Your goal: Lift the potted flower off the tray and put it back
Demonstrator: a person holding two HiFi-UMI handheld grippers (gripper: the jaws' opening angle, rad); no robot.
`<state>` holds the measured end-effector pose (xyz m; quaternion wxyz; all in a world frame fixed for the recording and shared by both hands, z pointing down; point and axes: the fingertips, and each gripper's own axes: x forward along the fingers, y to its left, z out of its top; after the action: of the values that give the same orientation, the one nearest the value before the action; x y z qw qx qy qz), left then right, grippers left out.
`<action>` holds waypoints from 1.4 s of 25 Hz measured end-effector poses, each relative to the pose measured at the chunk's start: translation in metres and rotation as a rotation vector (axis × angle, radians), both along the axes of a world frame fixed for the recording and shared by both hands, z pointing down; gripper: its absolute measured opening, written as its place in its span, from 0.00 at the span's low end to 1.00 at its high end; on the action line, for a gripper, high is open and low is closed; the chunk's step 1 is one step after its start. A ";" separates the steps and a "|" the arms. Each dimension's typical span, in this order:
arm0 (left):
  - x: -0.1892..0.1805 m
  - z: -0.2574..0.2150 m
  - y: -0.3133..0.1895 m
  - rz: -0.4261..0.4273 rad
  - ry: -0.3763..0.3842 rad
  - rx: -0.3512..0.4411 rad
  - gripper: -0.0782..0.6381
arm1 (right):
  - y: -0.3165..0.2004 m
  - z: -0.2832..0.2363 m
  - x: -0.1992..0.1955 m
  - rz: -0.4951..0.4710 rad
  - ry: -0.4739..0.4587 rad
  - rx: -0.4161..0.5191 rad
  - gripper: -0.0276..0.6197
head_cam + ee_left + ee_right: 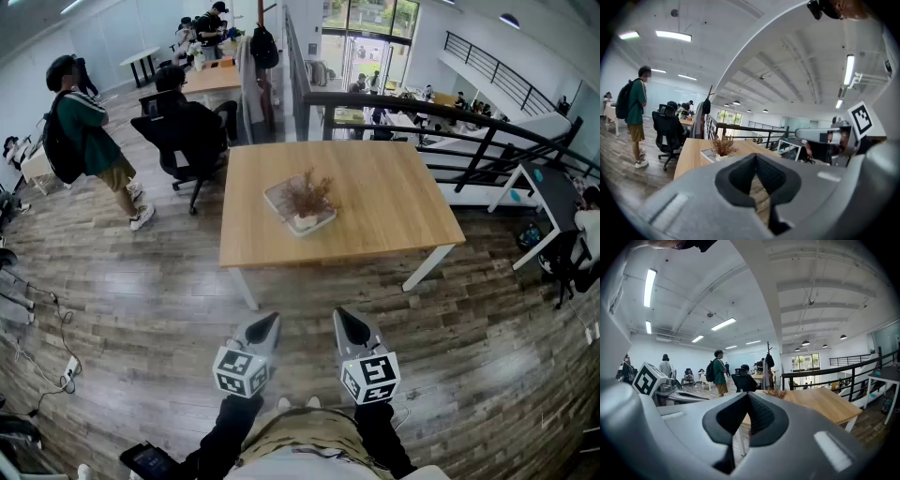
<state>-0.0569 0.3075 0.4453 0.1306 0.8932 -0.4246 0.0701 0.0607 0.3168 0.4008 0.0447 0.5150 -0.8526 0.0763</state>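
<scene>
The potted flower [307, 199], brown dried stems in a small white pot, stands on a pale square tray [277, 199] near the middle of a wooden table [384, 202]. Both grippers hang over the floor short of the table's near edge, far from the pot. My left gripper [271, 322] and right gripper [343, 316] point toward the table side by side, each shut and holding nothing. In the left gripper view the flower [723, 146] and tray [708, 153] show beyond the closed left gripper [756, 155]. In the right gripper view the flower [777, 393] peeks over the right gripper [748, 394].
A black railing [441, 127] runs behind and right of the table. Left of the table, someone sits in a black office chair [187, 141], and a person with a backpack [82, 131] stands further left. Cables [58, 333] lie on the wood floor at left. A dark desk [553, 192] stands at right.
</scene>
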 end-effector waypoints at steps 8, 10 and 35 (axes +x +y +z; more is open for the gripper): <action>-0.033 0.005 0.003 -0.010 0.008 -0.010 0.11 | 0.001 0.005 -0.028 0.002 0.015 -0.006 0.05; -0.044 0.007 0.002 -0.016 0.011 -0.011 0.11 | 0.001 0.007 -0.037 0.001 0.019 -0.009 0.05; -0.118 0.065 -0.117 -0.159 0.015 -0.106 0.11 | -0.146 0.060 -0.077 -0.028 -0.009 -0.051 0.05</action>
<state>-0.1750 0.1904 0.5105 0.1860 0.8489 -0.4889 0.0752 -0.0165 0.1704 0.4605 0.0549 0.5012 -0.8578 0.0995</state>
